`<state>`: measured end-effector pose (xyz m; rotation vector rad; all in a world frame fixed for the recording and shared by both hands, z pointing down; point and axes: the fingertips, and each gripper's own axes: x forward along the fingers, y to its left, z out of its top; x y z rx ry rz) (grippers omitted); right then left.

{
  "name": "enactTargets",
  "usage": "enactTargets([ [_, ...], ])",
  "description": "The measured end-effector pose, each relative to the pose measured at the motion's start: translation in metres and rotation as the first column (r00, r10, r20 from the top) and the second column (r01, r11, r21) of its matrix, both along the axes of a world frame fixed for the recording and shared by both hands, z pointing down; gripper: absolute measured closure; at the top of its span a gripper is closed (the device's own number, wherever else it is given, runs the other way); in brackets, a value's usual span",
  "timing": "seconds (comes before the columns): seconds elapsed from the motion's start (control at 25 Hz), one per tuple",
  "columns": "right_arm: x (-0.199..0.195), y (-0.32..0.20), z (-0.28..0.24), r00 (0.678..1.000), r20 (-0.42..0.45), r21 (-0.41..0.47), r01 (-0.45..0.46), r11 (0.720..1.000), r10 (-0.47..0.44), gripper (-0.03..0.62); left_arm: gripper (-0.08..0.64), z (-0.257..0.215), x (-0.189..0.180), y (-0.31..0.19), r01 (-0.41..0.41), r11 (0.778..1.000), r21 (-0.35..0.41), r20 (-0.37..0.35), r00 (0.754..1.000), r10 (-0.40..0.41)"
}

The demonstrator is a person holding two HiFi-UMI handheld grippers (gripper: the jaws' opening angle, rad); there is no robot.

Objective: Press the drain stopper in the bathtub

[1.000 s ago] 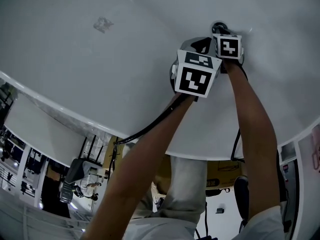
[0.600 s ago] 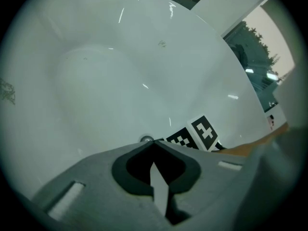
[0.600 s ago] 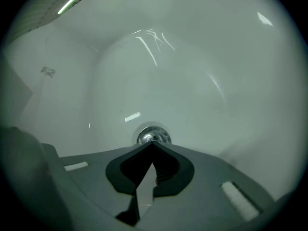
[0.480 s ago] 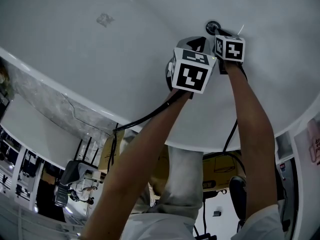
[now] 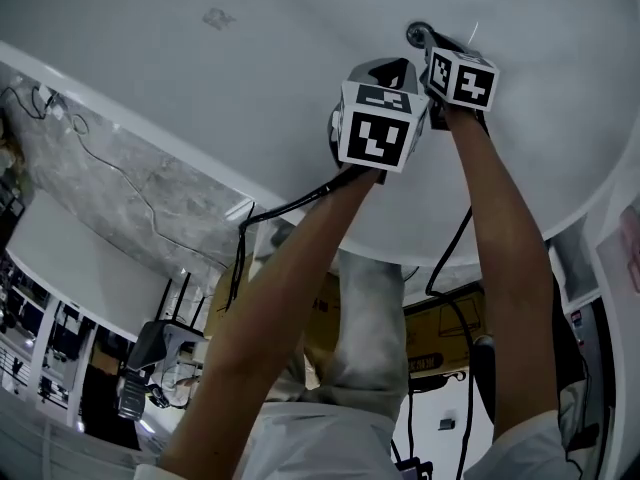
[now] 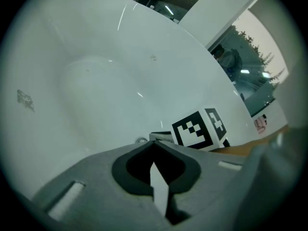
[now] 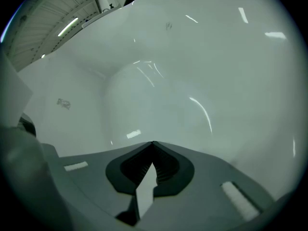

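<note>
Drain stopper [image 5: 416,34] half-hidden behind right gripper [image 5: 440,50]

White bathtub [image 5: 150,78], black-and-white patterned marker cubes [image 5: 378,140]

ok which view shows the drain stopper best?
Head view: the drain stopper shows as a dark round ring on the white bathtub. The left gripper view catches only a small pale bit, probably its edge. The right gripper view shows bare tub, no stopper.
</note>
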<state>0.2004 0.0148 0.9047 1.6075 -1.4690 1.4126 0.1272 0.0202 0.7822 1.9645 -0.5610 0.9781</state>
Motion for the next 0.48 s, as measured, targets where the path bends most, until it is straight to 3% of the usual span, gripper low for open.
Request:
enactTargets([
  [0.48,-0.008,-0.010,-0.116,1.000,0.007,0.162,-0.017,0.987,0.016,0.588,0.557,-0.121,-0.015,-0.001,0.017,0.994,0.111,-0.093,0.996,-0.006],
])
